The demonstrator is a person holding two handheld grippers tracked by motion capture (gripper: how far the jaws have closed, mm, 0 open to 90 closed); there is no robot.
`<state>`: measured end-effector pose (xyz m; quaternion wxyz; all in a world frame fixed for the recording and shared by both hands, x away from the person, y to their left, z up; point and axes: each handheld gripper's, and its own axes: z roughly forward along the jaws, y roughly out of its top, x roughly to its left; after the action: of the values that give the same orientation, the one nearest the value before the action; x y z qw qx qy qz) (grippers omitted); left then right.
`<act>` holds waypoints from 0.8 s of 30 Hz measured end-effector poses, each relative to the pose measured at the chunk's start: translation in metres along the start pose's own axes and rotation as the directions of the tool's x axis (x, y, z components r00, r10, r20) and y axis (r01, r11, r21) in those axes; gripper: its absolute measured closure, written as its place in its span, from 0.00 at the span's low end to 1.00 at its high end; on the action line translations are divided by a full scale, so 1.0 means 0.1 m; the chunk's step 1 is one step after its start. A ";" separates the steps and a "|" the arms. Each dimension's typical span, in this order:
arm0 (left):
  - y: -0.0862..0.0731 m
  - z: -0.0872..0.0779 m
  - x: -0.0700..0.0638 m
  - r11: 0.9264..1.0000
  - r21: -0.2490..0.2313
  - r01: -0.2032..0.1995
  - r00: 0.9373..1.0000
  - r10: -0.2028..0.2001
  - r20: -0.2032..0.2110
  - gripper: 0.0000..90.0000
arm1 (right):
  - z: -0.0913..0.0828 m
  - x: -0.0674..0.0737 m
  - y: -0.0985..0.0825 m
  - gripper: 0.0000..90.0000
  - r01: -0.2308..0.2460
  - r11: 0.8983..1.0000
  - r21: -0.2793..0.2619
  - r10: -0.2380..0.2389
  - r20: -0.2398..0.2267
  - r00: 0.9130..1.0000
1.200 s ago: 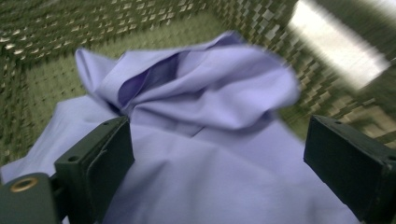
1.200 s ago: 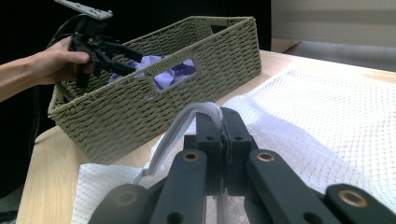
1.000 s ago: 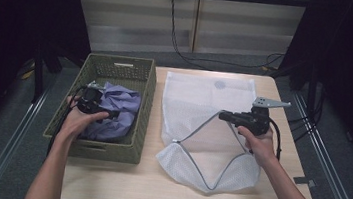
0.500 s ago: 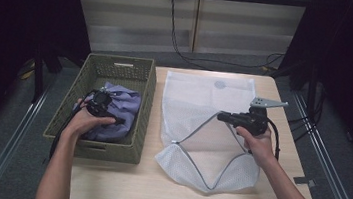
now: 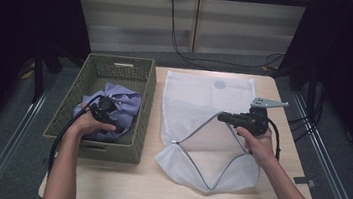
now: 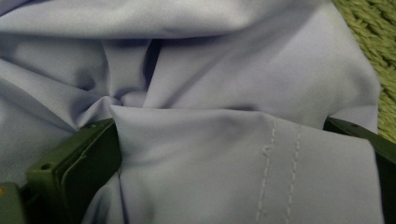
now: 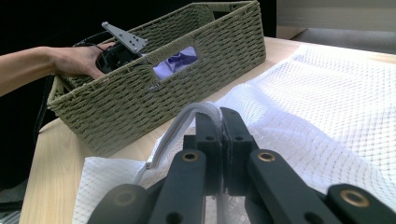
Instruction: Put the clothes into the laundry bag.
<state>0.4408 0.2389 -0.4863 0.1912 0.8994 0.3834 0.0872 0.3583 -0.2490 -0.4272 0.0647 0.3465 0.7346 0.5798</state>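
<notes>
A lavender cloth point(image 5: 124, 104) lies bunched in the woven green basket point(image 5: 147, 96) at the table's left. My left gripper point(image 5: 106, 106) is pushed down into it. In the left gripper view the left gripper point(image 6: 224, 149) stands open with a stitched fold of the cloth point(image 6: 243, 84) bulging between the two wide-apart jaws. A white mesh laundry bag point(image 5: 195, 94) lies flat to the right of the basket, its zipped mouth point(image 5: 208, 156) gaping toward the front edge. My right gripper point(image 5: 221, 117) is shut on the bag's upper zip edge point(image 7: 205, 109) and holds it raised.
The basket point(image 7: 140, 102) has a handle hole through which the cloth point(image 7: 180, 63) shows. Bare wooden tabletop point(image 5: 154, 190) runs along the front. Cables trail from both grippers. Metal rails and dark curtains flank the table.
My left hand has sunk lower into the basket, so its gripper now presses into the lavender cloth. The right gripper and the bag edge have stayed put.
</notes>
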 end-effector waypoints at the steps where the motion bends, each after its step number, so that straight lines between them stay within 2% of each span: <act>1: -0.01 0.00 0.00 1.000 -0.002 -0.002 1.000 0.002 -0.005 0.00 | 0.00 0.00 0.00 0.98 0.002 1.000 0.001 -0.002 0.000 1.000; 6: 0.01 -0.01 -0.01 1.000 0.015 -0.004 1.000 0.004 0.002 0.03 | 0.00 0.00 -0.01 0.98 0.001 1.000 0.002 -0.001 -0.004 1.000; 7: 0.03 -0.02 0.00 0.999 0.034 -0.024 1.000 0.025 -0.003 0.03 | 0.00 0.00 -0.01 0.98 -0.002 1.000 0.002 0.002 -0.004 1.000; 8: 0.06 -0.04 0.00 0.997 0.066 -0.044 0.999 0.044 0.001 0.10 | 0.01 -0.01 -0.01 0.98 -0.005 1.000 0.004 0.005 -0.006 1.000; 9: 0.08 -0.05 0.00 0.996 0.079 -0.028 1.000 0.027 0.008 0.12 | 0.02 -0.01 -0.02 0.98 -0.006 1.000 0.009 0.006 -0.005 1.000; 10: 0.09 -0.06 0.00 0.996 0.087 -0.031 0.999 0.030 0.018 0.15 | 0.02 -0.01 -0.02 0.98 -0.005 1.000 0.009 0.005 -0.007 1.000; 11: 0.09 -0.06 0.00 0.996 0.087 -0.031 0.999 0.030 0.018 0.21 | 0.02 -0.01 -0.02 0.98 -0.005 1.000 0.009 0.005 -0.007 1.000; 12: 0.09 -0.08 0.00 0.997 0.072 -0.022 0.998 0.017 0.068 0.21 | 0.03 -0.01 -0.02 0.98 -0.003 1.000 0.010 0.003 -0.006 1.000; 13: 0.10 -0.08 -0.02 0.998 0.067 -0.021 0.998 0.017 0.063 0.34 | 0.03 0.00 -0.02 0.98 -0.002 1.000 0.011 0.002 -0.007 1.000; 15: 0.10 -0.09 -0.03 0.996 0.078 -0.030 0.998 0.026 0.062 0.41 | 0.03 0.00 -0.02 0.98 0.002 1.000 0.009 -0.002 -0.005 1.000; 16: 0.11 -0.11 -0.02 0.996 0.075 -0.041 0.996 0.035 0.081 0.48 | 0.02 0.00 -0.02 0.98 0.001 1.000 0.009 -0.001 -0.003 1.000; 17: 0.13 -0.11 -0.02 0.996 0.079 -0.027 0.997 0.021 0.077 0.48 | 0.02 0.00 -0.02 0.98 0.001 1.000 0.009 -0.001 -0.003 1.000; 19: 0.14 -0.12 -0.02 0.995 0.090 -0.030 0.997 0.023 0.074 0.50 | 0.02 0.00 -0.01 0.98 0.001 1.000 0.010 -0.001 -0.003 1.000; 20: 0.15 -0.16 -0.02 0.997 0.077 -0.023 0.996 0.016 0.083 0.67 | 0.02 0.00 -0.01 0.98 -0.002 1.000 0.006 0.002 -0.002 1.000; 21: 0.16 -0.17 -0.01 0.997 0.082 -0.009 0.998 0.003 0.063 0.92 | 0.02 0.00 -0.01 0.98 -0.002 1.000 0.008 0.002 -0.004 1.000; 23: 0.15 -0.17 -0.01 0.996 0.087 0.000 0.998 -0.005 0.059 0.90 | 0.02 0.00 -0.02 0.98 -0.002 1.000 0.008 0.002 -0.004 1.000; 24: 0.16 -0.18 0.01 0.992 0.121 -0.021 0.997 0.012 0.073 0.92 | 0.02 -0.01 -0.02 0.98 0.000 1.000 0.008 0.000 -0.004 1.000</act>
<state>0.4467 0.2343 -0.4636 0.1489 0.9150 0.3735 0.0330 0.3594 -0.2476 -0.4297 0.0617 0.3457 0.7370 0.5775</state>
